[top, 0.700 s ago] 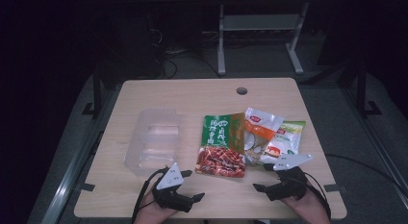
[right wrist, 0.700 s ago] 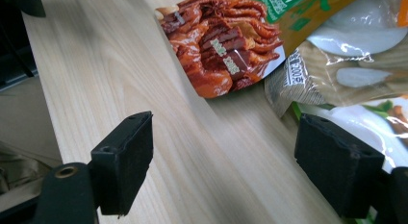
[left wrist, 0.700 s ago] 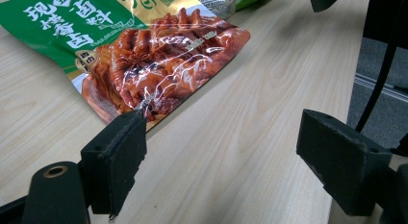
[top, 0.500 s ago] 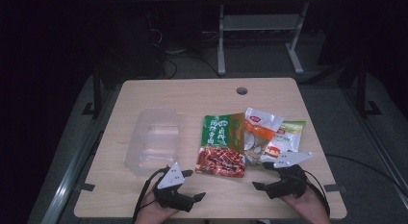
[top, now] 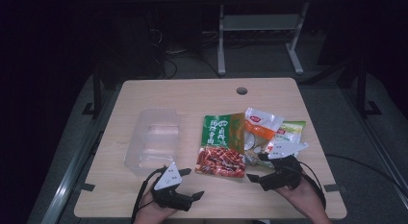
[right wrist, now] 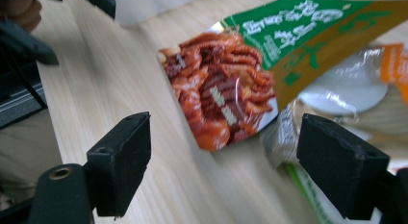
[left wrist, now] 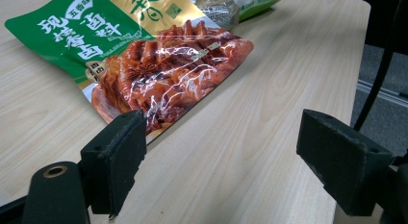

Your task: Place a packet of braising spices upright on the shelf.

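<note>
Two grippers, the left gripper [top: 195, 184] and right gripper [top: 254, 167], sat low in the frame with jaws spread wide and empty, flanking the red-and-green snack pouch [top: 221, 144] lying flat at mid-counter [top: 192, 96], seemingly poised to lift it toward the clear tray [top: 153, 140] at its left.

The left gripper [top: 193, 183] slid slightly back toward the near table edge and a little to the left, away from the red-and-green packet [top: 222, 144]. The right gripper [top: 256, 167] crept a touch forward and leftward, toward the packet's near right corner. Both stayed spread wide with nothing between their jaws. The packets did not shift.
</note>
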A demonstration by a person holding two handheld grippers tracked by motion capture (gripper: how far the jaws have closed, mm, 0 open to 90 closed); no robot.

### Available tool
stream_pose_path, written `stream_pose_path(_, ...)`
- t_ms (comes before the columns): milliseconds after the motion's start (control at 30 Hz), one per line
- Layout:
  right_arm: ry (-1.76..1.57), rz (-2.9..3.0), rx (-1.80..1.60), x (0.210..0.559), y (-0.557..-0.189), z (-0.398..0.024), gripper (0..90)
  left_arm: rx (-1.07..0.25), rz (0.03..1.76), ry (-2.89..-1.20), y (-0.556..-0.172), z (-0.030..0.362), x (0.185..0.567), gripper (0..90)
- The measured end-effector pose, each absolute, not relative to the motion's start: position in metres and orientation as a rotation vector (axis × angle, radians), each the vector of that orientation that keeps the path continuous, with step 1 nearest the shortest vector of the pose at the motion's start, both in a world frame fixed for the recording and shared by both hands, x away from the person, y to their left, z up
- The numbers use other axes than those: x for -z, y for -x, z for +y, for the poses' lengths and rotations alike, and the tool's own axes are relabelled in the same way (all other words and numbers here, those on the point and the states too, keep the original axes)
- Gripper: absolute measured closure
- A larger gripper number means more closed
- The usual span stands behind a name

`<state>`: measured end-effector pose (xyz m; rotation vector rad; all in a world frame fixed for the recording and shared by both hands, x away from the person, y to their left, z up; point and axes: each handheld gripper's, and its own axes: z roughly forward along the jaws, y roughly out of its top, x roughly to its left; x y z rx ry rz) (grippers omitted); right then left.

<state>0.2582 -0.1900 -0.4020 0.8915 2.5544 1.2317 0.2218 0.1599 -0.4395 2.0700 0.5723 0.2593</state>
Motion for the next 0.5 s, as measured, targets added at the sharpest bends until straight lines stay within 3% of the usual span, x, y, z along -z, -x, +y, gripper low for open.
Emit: stream_pose_path(500, -0.985, 2.602, -1.166, 0.374, -0.323, -0.163, 15.3, -0.255, 0.557, -2.072, -0.223, 0.157, 0.439, 17.3)
